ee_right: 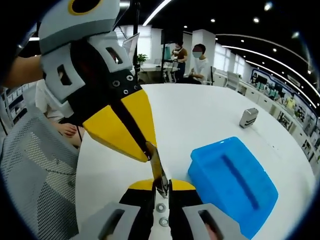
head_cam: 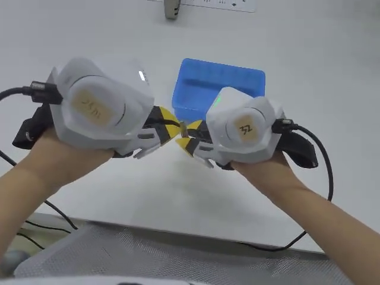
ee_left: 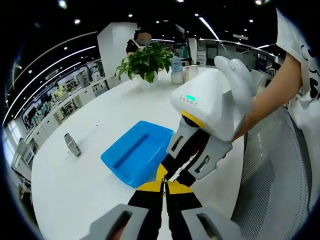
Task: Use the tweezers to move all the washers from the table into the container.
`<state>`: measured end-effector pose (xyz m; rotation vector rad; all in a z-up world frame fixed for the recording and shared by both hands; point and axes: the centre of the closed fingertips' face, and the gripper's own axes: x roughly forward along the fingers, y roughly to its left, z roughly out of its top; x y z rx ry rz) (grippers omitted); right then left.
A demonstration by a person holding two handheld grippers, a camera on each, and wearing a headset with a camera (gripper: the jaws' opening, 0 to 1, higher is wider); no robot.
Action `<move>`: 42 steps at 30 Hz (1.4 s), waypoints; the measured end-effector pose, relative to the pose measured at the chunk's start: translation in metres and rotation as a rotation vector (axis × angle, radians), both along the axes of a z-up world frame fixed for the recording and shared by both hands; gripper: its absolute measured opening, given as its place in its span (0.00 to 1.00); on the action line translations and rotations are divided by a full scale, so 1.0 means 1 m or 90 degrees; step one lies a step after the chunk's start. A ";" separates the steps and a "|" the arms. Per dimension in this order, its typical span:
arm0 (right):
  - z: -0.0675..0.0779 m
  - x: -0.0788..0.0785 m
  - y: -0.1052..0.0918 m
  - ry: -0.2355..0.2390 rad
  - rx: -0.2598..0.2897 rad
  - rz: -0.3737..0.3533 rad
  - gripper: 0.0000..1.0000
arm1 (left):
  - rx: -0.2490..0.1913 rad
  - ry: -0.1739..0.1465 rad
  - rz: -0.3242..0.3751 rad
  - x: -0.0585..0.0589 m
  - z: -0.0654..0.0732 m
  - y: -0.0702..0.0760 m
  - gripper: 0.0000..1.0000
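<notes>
**A:** What's on the left?

**B:** The left gripper [head_cam: 171, 127], held above the white surface [head_cam: 178, 196]. Its yellow-tipped jaws are pressed narrow, clamped on the tweezers [ee_right: 156, 167].

**A:** Where do the tweezers go from there?

**B:** They slant out of those jaws towards the right gripper [ee_right: 161, 189], which meets the left one tip to tip. Their far end sits in the slim gap between the right gripper's jaws. Those jaws stand close together, but I cannot tell whether they pinch the metal or merely flank it.

**A:** And the washers?

**B:** Two washers [ee_right: 160, 207] lie flat on the surface, one just beside the other. The right gripper view has them under the tweezers' end, in line with the gap between that gripper's jaws.

**A:** The container?

**B:** The blue container [head_cam: 199, 89] stands on the surface just behind the meeting grippers, more toward the right one. A small grey block [head_cam: 172, 9] stands well beyond it, near the far edge.
</notes>
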<state>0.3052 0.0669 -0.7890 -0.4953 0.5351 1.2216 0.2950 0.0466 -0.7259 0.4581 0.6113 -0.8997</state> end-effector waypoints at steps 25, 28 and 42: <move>-0.002 -0.002 0.000 -0.031 -0.020 0.011 0.05 | -0.003 0.033 0.004 0.001 0.004 -0.009 0.00; -0.001 -0.004 0.000 -0.026 -0.024 0.014 0.04 | 0.005 0.041 -0.003 -0.001 0.005 -0.011 0.00; 0.047 0.006 0.003 -0.083 -0.008 0.020 0.04 | 0.015 -0.005 -0.013 0.003 0.049 -0.009 0.00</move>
